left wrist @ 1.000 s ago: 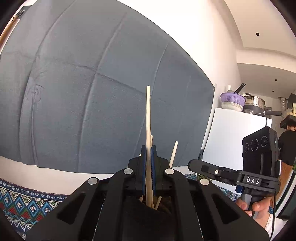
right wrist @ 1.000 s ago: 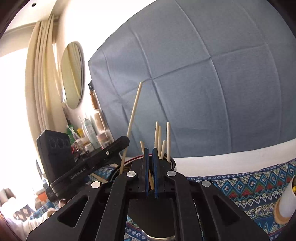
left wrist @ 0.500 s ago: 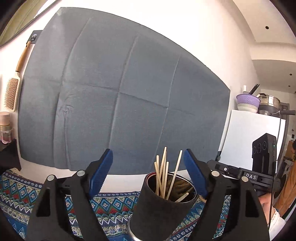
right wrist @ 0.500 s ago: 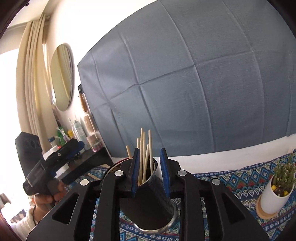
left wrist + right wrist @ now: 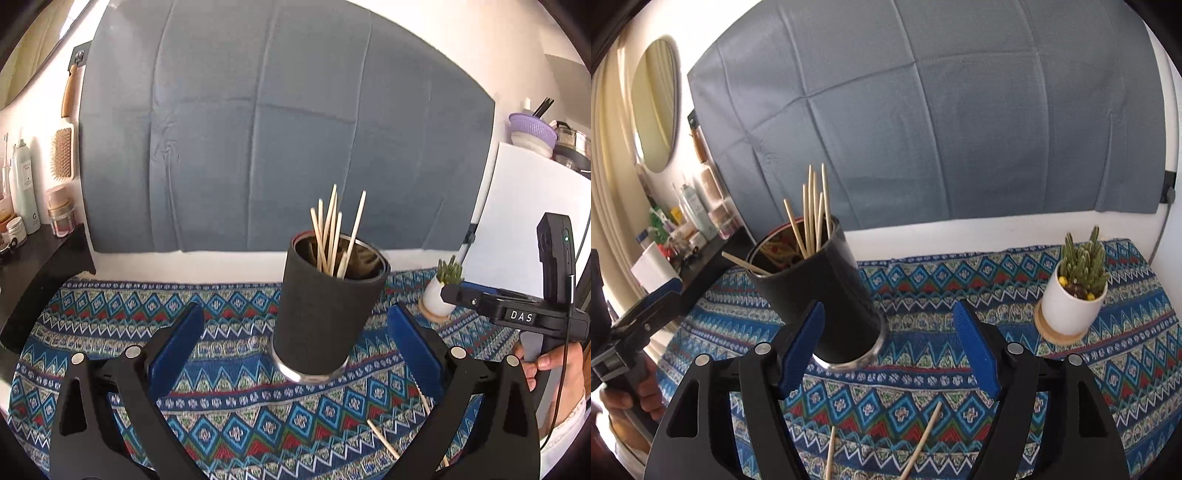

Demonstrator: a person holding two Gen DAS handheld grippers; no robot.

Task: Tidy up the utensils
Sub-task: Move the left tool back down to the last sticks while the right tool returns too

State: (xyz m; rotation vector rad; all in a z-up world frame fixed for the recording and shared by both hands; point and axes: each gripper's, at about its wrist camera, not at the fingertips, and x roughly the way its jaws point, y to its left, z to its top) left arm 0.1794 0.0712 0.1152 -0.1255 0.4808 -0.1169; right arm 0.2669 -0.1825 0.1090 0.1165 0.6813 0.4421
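The cup (image 5: pixel 325 306) wall hides the lower ends of the sticks (image 5: pixel 332 232) inside, loose sticks (image 5: pixel 919 443) near the cloth's (image 5: pixel 997 280) front edge are cut off, and shelf bottle (image 5: pixel 23 188) labels are unreadable.

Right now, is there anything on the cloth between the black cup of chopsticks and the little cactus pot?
No. In the right wrist view only bare patterned tablecloth runs between the black cup and the cactus pot. The loose chopsticks lie nearer the camera.

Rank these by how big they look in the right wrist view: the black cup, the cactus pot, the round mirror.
1. Black cup, though it sits nearest the camera.
2. Round mirror, close behind in apparent size and farther away, so that order is unsure.
3. Cactus pot, clearly smallest.
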